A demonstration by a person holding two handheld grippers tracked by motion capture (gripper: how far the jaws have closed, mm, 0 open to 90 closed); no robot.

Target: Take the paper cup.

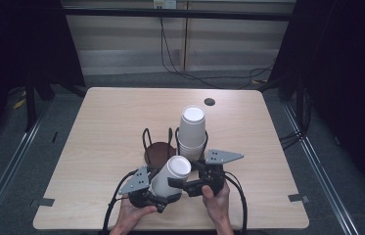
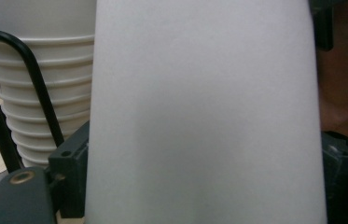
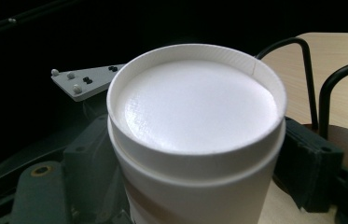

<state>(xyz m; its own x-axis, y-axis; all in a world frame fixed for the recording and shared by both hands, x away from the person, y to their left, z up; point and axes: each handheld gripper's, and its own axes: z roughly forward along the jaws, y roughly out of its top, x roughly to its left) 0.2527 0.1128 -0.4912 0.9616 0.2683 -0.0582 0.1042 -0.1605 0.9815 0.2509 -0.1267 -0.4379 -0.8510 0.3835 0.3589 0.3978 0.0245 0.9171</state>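
Observation:
A white paper cup (image 1: 171,174) is held bottom-up and tilted over the table's near edge. My left gripper (image 1: 162,195) is shut on its lower part; in the left gripper view its wall (image 2: 204,112) spans the gap between my jaws. My right gripper (image 1: 176,177) comes in from the right and is shut on the upper end. In the right gripper view the cup's round base (image 3: 195,100) faces me, and a second cup nested below it (image 3: 185,205) shows a brownish band. A stack of upside-down white cups (image 1: 192,132) stands in a black wire holder (image 1: 159,149).
The holder has a round brown base (image 1: 156,155) and wire loops (image 2: 36,88); its left bay is unoccupied. A dark round hole (image 1: 209,102) sits near the table's far edge. Cables run across the floor behind the table (image 1: 121,117).

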